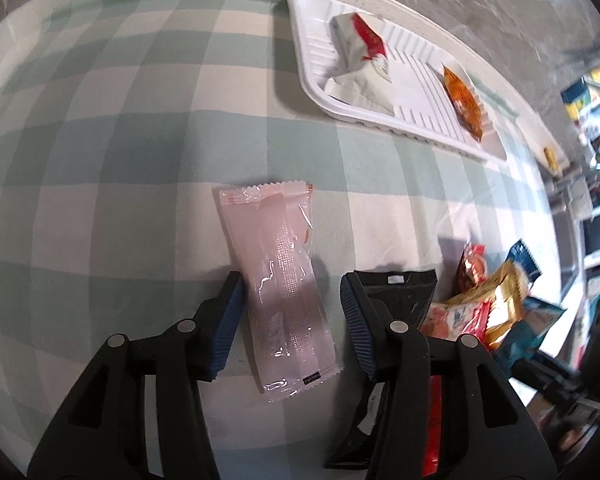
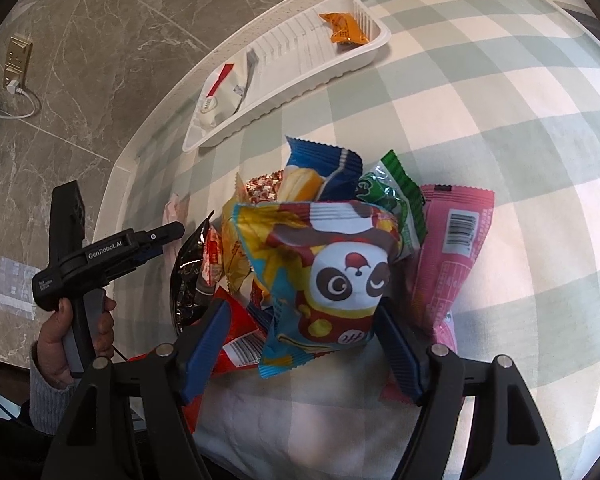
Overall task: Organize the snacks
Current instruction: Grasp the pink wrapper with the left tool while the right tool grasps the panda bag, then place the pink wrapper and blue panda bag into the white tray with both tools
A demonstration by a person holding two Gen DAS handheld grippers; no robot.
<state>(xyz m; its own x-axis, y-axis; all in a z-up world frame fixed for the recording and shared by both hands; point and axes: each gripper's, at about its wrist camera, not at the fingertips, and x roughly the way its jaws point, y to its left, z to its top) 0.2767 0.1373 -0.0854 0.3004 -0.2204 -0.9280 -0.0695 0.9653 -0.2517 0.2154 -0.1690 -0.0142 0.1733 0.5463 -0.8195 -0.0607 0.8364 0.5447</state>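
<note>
Both grippers point steeply down at the checked tablecloth (image 1: 100, 160). Left gripper (image 1: 290, 312) has its blue pads spread, with a pale pink wrapper (image 1: 280, 288) lying flat between them; the left pad sits right at its edge, the right pad clear of it, so nothing is pinched. In the right wrist view that same tool shows at mid-left, a hand (image 2: 60, 344) with a grey cuff wrapped round the handle and "GenRobot.AI" readable on its side. Right gripper (image 2: 300, 340) is spread wide either side of a panda-print packet (image 2: 332, 276); can't tell whether the pads actually touch it. That packet tops the snack pile (image 2: 320, 216), which covers most of a red packet, a black one and a pink one with a barcode, their print too small to read. Upper centre of frame, the white ribbed tray (image 2: 300, 76) holds an orange packet (image 2: 346, 28) and a white-and-red one (image 2: 220, 92).
</note>
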